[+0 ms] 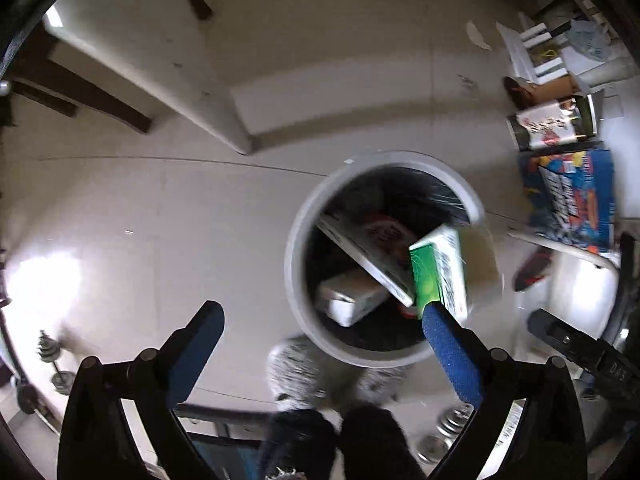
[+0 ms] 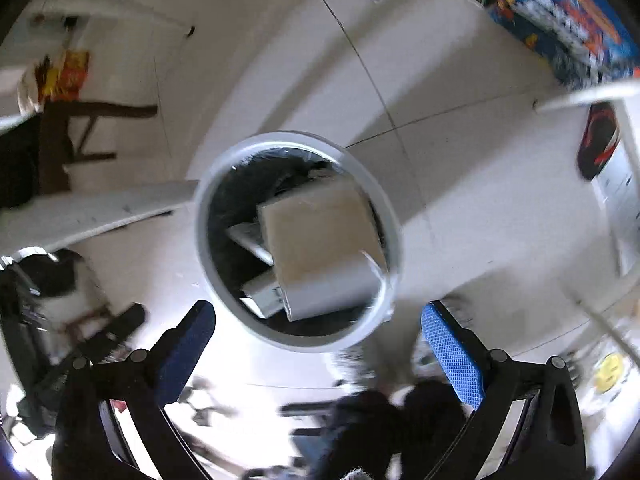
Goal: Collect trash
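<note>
Trash: green carton (image 1: 438, 270) over bin (image 1: 298, 312) rim, beige box (image 2: 320, 232) over bin mouth | left hand-held gripper (image 1: 320, 344) and right hand-held gripper (image 2: 318, 342) wide, empty | risk: carton catches rim, tips outside bin

Round white waste bin (image 1: 296, 280): bottom hidden under boxes. Green-and-white carton (image 1: 438, 270) motion-blurred, print unreadable. Blue printed box (image 2: 568, 20), far right, cut off by frame.

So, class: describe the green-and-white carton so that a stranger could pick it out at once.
Find the round white bin on the pale tiled floor. At its rim, by the left gripper's blue pad, sits the green-and-white carton: the only green thing among the white boxes.
</note>
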### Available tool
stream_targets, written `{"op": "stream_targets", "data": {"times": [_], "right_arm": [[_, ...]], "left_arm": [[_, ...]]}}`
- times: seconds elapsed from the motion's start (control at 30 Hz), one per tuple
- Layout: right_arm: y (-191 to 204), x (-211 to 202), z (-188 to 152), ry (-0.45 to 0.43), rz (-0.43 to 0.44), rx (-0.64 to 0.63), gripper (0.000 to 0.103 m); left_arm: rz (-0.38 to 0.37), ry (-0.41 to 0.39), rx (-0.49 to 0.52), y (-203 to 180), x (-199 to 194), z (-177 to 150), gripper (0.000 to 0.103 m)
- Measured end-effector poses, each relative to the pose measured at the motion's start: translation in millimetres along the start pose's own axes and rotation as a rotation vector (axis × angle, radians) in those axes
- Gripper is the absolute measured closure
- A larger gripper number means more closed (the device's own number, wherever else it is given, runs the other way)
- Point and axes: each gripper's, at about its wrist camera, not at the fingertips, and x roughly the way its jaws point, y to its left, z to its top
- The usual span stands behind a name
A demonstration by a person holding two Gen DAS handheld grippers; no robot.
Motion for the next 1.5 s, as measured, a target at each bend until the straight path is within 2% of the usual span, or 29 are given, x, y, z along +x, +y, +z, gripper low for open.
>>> {"op": "stream_targets", "data": {"times": [0.23,0.47,0.7,1.03,1.33,1.5], "right_arm": [[18.1,-26.6,-26.9,-0.053,-0.203,-0.144,0.000],[32.8,-87.4,-58.1,-0.090,-0.257,-0.195,0.000],[67.0,-200.2,-107.5,-0.127,-0.240,-0.227,0.000],[97.8,-367.6,-176.7,-0.166,-0.169,-0.257,0.000],[115.9,-497.5,-225.8,-0.225,-0.102,-0.314,0.000],[123.7,-544.6,-249.8,-0.238,-0.044,-0.336,0.000]], "left_arm": [[0.031,-0.014,0.011,-2.3,-35.8,-27.0,0.002],[0.056,-0.037,0.060,-20.4,-92.8,-48.8,0.002],[0.047,-0.056,0.091,-33.1,-188.8,-78.8,0.002],[0.003,-0.101,0.163,-49.7,-343.3,-135.1,0.002],[-0.116,-0.170,0.167,-60.8,-450.3,-166.8,0.002],[-0.184,-0.209,0.173,-61.3,-496.0,-178.7,0.002]]}}
